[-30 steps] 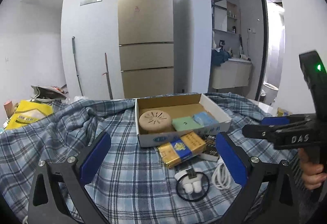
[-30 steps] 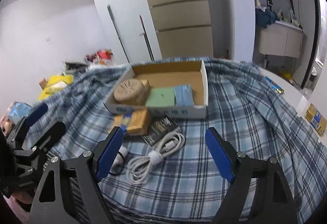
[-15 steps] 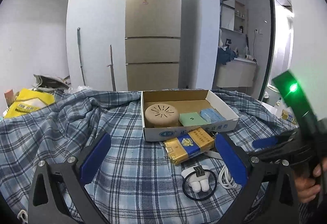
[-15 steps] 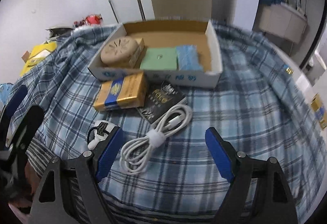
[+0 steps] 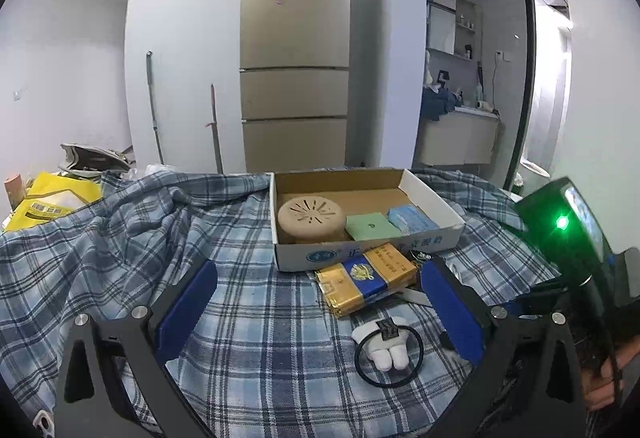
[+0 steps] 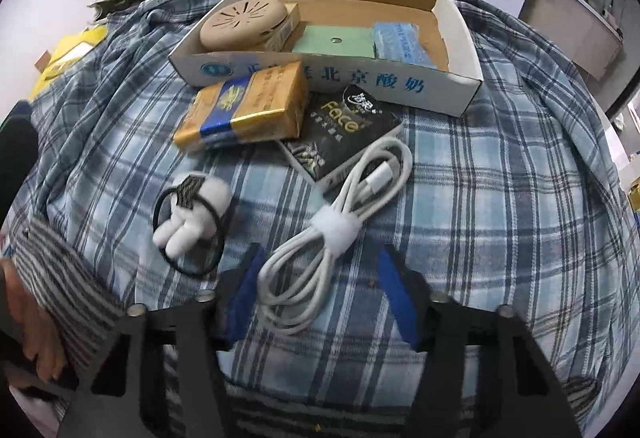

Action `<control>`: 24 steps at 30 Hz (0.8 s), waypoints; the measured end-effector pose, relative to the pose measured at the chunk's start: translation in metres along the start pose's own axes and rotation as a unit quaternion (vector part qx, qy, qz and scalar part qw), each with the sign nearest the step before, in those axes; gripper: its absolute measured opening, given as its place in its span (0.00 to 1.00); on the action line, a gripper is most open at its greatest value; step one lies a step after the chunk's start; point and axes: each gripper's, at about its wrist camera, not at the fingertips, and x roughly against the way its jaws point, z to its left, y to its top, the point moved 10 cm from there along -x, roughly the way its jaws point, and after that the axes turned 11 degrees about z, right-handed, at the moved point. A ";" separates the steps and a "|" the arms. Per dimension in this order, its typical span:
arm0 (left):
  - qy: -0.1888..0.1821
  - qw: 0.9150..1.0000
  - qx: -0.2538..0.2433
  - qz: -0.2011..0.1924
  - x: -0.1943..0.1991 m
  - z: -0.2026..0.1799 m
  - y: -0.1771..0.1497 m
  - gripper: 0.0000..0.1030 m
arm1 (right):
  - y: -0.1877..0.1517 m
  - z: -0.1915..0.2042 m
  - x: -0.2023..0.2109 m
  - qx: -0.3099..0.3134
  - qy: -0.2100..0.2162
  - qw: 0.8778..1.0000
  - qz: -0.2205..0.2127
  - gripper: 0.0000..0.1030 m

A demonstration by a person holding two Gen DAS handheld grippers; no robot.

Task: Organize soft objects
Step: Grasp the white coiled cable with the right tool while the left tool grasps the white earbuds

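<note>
A cardboard box (image 6: 456, 14) (image 5: 432, 194) on the plaid cloth holds a round beige pad (image 6: 244, 23), a green square pack (image 6: 334, 39) and a blue tissue pack (image 6: 400, 42). In front of it lie a gold-and-blue pack (image 6: 244, 108) (image 5: 366, 276), a black pack (image 6: 344, 126), a coiled white cable (image 6: 332, 222) and a white plush on a black hair band (image 6: 192, 214) (image 5: 386, 348). My right gripper (image 6: 320, 294) is open, its jaws on either side of the cable's near loop. My left gripper (image 5: 320, 310) is open and empty above the cloth.
The plaid cloth (image 5: 100, 238) is rumpled at the left. Yellow bags (image 5: 52, 198) lie at the far left. A fridge (image 5: 294, 50) stands behind the table. The right gripper's body with a green light (image 5: 564, 224) shows at the right of the left wrist view.
My right gripper has moved forward and down onto the white cable, and its jaws have narrowed. My left gripper has shifted slightly forward.
</note>
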 end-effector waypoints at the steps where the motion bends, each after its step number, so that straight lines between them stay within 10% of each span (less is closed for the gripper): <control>1: 0.000 1.000 0.001 0.002 0.000 0.000 0.000 1.00 | -0.001 0.000 0.002 0.002 0.002 1.000 0.001 0.32; 12: -0.007 1.000 0.010 0.005 0.000 0.002 -0.001 1.00 | -0.030 -0.023 0.026 0.037 -0.041 0.998 0.011 0.27; 16: -0.008 1.000 0.008 0.005 0.000 0.001 -0.001 1.00 | -0.026 -0.039 0.034 0.000 -0.039 0.999 -0.008 0.61; 24: -0.009 1.000 0.012 0.010 -0.003 0.003 -0.002 1.00 | 0.002 -0.039 0.027 -0.049 0.020 0.998 -0.022 0.39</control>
